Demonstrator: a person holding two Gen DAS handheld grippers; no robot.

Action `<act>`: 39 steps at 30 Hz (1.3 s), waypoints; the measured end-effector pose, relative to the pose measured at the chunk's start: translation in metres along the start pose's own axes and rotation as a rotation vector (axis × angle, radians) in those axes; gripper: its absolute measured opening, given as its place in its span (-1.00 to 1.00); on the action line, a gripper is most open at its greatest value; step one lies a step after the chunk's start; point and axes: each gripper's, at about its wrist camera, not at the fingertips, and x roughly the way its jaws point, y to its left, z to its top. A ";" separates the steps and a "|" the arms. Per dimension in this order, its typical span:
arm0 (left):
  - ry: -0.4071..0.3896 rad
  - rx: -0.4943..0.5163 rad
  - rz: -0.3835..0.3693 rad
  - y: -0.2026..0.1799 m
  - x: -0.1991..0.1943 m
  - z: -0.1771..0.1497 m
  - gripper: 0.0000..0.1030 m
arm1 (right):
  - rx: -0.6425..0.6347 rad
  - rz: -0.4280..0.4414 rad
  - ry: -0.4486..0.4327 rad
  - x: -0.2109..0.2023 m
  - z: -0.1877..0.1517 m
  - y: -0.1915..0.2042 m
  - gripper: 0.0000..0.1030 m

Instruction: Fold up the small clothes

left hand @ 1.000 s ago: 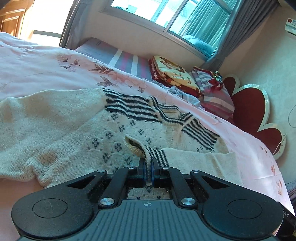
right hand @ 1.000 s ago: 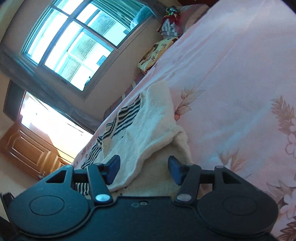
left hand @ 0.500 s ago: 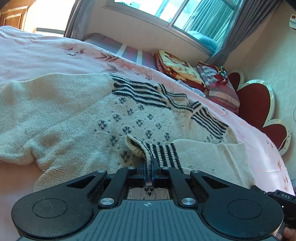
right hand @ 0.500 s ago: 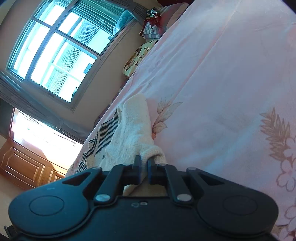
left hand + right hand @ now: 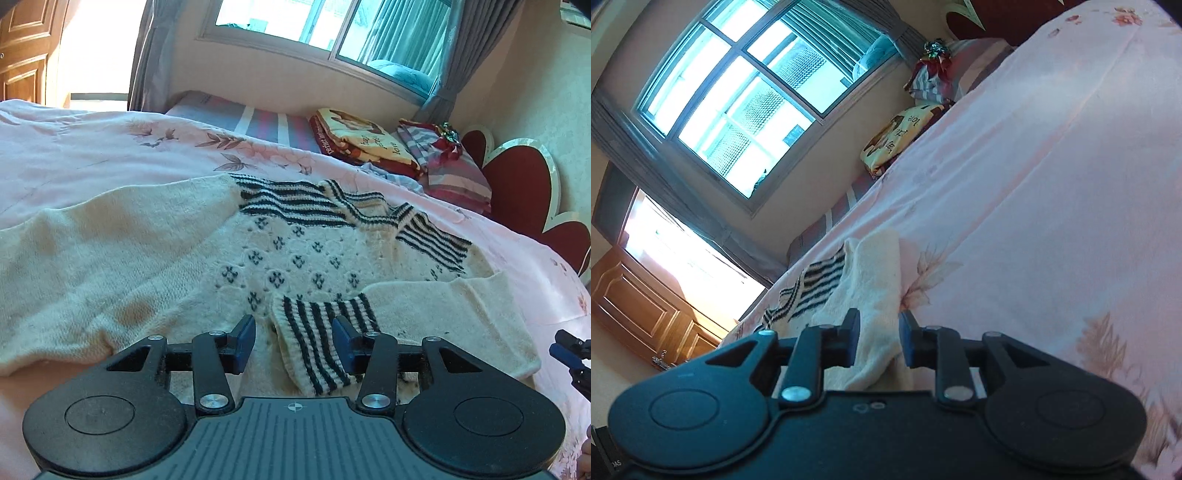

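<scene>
A cream knitted sweater point(image 5: 280, 258) with black stripes and small black motifs lies spread on the pink bedspread point(image 5: 92, 147). Its right sleeve is folded across the body, and the striped cuff point(image 5: 314, 343) lies between my left gripper's point(image 5: 293, 341) open fingers. In the right wrist view my right gripper point(image 5: 877, 341) is open, with the cream fold of the sleeve point(image 5: 875, 295) lying loose between its fingers. The tip of the right gripper shows at the left wrist view's right edge point(image 5: 569, 350).
Folded blankets point(image 5: 365, 144) and a striped bundle point(image 5: 450, 173) are stacked at the head of the bed by the red scalloped headboard point(image 5: 524, 184). A window point(image 5: 738, 103) and a wooden door point(image 5: 639, 306) are behind. The bedspread point(image 5: 1052, 203) stretches to the right.
Both grippers have opened. The left one let go of the striped cuff, which now lies flat on the sweater body. The right one let go of the sleeve fold.
</scene>
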 end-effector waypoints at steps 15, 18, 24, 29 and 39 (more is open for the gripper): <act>-0.040 0.029 0.032 -0.012 0.014 -0.008 -0.90 | -0.125 0.032 0.130 0.090 0.041 0.002 -0.84; -0.030 0.032 0.057 -0.009 0.020 -0.012 -0.91 | -0.180 -0.029 0.135 0.095 0.035 0.001 -0.86; -0.042 0.045 0.092 -0.015 0.020 -0.012 -0.90 | -0.215 -0.036 0.132 0.085 0.033 0.000 -0.83; -0.043 0.040 0.103 -0.017 0.020 -0.013 -0.90 | -0.220 -0.022 0.147 0.089 0.037 0.001 -0.68; -0.173 0.046 0.157 -0.033 -0.015 -0.005 -0.83 | -0.363 0.014 0.095 0.053 0.022 0.031 -0.89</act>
